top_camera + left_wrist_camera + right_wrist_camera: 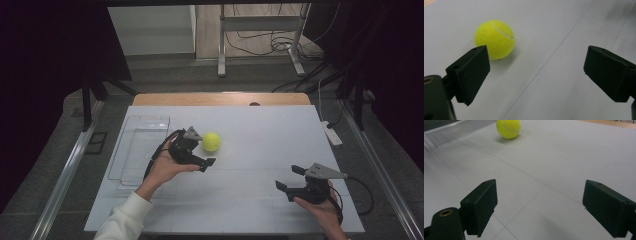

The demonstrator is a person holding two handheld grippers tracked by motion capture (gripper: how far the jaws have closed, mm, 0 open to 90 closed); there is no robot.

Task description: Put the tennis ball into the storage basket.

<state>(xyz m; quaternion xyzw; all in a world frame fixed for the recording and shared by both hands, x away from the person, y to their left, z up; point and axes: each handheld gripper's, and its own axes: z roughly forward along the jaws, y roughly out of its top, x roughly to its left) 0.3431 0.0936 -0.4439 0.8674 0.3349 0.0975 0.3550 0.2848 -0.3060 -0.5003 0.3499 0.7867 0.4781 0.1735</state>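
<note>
Tennis ball (494,39) on the white desk (260,150), just beyond and off-centre of the left tongs (536,75), near one jaw tip. Jaws wide, empty. Right tongs (546,207) also wide, empty, well apart. Grasp not yet made; centring, closing, lifting remain.

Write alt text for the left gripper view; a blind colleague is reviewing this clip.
A fuzzy yellow-green tennis ball rests on a pale grey table surface, just beyond the left gripper. The gripper's two black jaws stand wide open with nothing between them, and the ball sits off-centre, partly behind the left-hand jaw.
</note>
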